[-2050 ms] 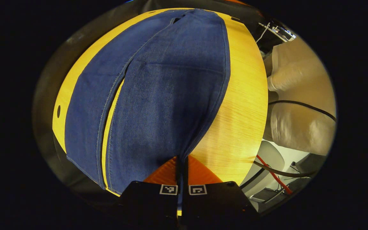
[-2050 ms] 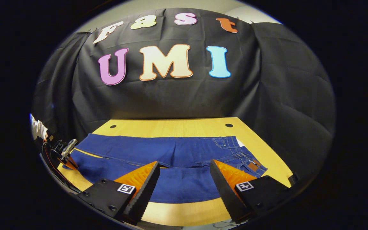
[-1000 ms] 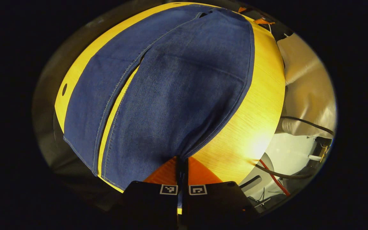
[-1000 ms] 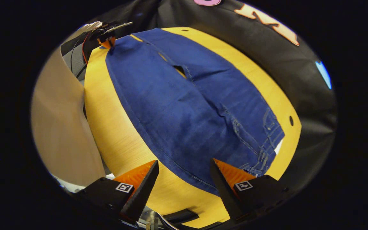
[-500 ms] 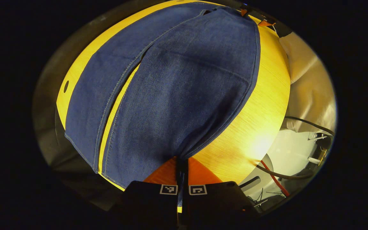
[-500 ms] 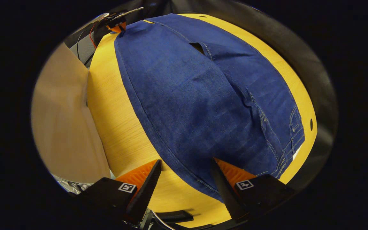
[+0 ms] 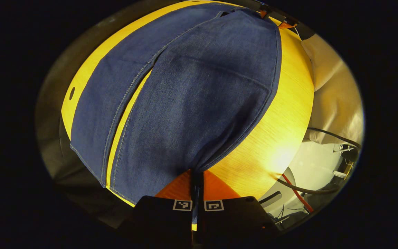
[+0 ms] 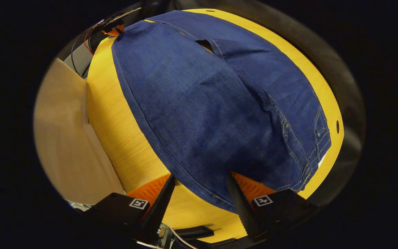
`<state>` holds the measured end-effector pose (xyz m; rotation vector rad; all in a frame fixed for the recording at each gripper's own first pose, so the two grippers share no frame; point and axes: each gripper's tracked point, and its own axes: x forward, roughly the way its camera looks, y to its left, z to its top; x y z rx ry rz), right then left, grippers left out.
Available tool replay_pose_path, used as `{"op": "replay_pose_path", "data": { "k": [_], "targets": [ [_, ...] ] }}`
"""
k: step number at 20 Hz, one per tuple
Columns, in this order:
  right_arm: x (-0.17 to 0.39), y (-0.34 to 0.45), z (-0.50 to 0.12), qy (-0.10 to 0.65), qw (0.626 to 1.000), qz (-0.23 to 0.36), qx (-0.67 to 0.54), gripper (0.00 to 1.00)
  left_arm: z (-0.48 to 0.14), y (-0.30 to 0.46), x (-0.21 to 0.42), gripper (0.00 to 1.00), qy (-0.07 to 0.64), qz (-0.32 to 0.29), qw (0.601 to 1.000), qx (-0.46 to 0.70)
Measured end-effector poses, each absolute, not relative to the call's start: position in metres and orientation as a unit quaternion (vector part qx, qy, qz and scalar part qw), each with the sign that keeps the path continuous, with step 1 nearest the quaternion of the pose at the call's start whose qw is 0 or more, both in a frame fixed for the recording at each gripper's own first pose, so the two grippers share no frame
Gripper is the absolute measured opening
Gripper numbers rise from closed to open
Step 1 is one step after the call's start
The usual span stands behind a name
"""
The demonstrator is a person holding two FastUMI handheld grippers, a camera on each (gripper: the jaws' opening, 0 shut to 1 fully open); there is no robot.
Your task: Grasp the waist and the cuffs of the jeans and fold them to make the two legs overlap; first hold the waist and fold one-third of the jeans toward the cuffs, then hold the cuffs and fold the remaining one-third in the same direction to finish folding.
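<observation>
- Left gripper (image 7: 196, 180): fingers pressed together on the near corner of a trouser cuff; denim bunches to a point where it enters the closed jaws and is pulled taut from there.
- Right gripper (image 8: 199, 188): jaws spread apart, poised over the near edge of the jeans (image 8: 216, 103) at the waist end; one finger sits over bare wood, the other over denim. Contact with the fabric cannot be confirmed.
- Jeans: blue denim, laid flat lengthwise on a yellow wooden table (image 7: 282, 114). In the left gripper view the two legs lie side by side, a narrow strip of tabletop showing between them. In the right gripper view the waistband (image 8: 318, 138), with pockets and stitching, lies at the right, and the legs run to the far left.
- Far end, right gripper view: the other gripper sits at the cuff corner, top left.
- Beige fabric of the person (image 8: 64, 138) stands beside the near table edge.
- Cables (image 7: 299, 192), one red, one dark, hang below the table edge in the left gripper view.
</observation>
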<state>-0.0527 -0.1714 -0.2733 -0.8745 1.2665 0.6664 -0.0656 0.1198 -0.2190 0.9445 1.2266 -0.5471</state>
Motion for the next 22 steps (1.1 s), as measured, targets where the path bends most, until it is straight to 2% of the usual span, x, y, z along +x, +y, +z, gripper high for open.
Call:
{"op": "replay_pose_path", "data": {
  "k": [5, 7, 8, 10, 11, 14, 16, 17, 19, 22],
  "targets": [
    [-0.050, -0.169, -0.271, 0.563, 0.665, 0.294, -0.393, 0.78, -0.219, 0.119, -0.065, 0.00, 0.542, -0.244, 0.686, 0.420],
    [-0.049, -0.168, -0.270, 0.566, 0.662, 0.290, -0.396, 0.68, -0.219, 0.118, -0.066, 0.00, 0.541, -0.245, 0.686, 0.420],
    [-0.046, -0.166, -0.269, 0.567, 0.662, 0.288, -0.397, 0.69, -0.219, 0.119, -0.065, 0.00, 0.539, -0.245, 0.687, 0.422],
    [-0.041, -0.158, -0.265, 0.565, 0.664, 0.285, -0.399, 0.59, -0.218, 0.118, -0.064, 0.01, 0.536, -0.247, 0.687, 0.425],
    [-0.037, -0.152, -0.261, 0.560, 0.668, 0.282, -0.401, 0.46, -0.218, 0.119, -0.065, 0.01, 0.535, -0.247, 0.686, 0.426],
    [-0.033, -0.153, -0.252, 0.551, 0.684, 0.266, -0.397, 0.18, -0.218, 0.118, -0.065, 0.01, 0.529, -0.254, 0.685, 0.432],
    [-0.034, -0.154, -0.260, 0.550, 0.690, 0.255, -0.396, 0.18, -0.220, 0.117, -0.066, 0.00, 0.524, -0.259, 0.684, 0.437],
    [-0.034, -0.151, -0.258, 0.546, 0.693, 0.252, -0.397, 0.07, -0.218, 0.117, -0.066, 0.00, 0.523, -0.261, 0.683, 0.438],
    [-0.037, -0.154, -0.259, 0.544, 0.693, 0.247, -0.402, 0.06, -0.218, 0.117, -0.066, 0.00, 0.523, -0.265, 0.685, 0.432],
    [-0.049, -0.154, -0.264, 0.566, 0.674, 0.252, -0.402, 0.07, -0.218, 0.118, -0.067, 0.00, 0.532, -0.272, 0.678, 0.427]
  ]
}}
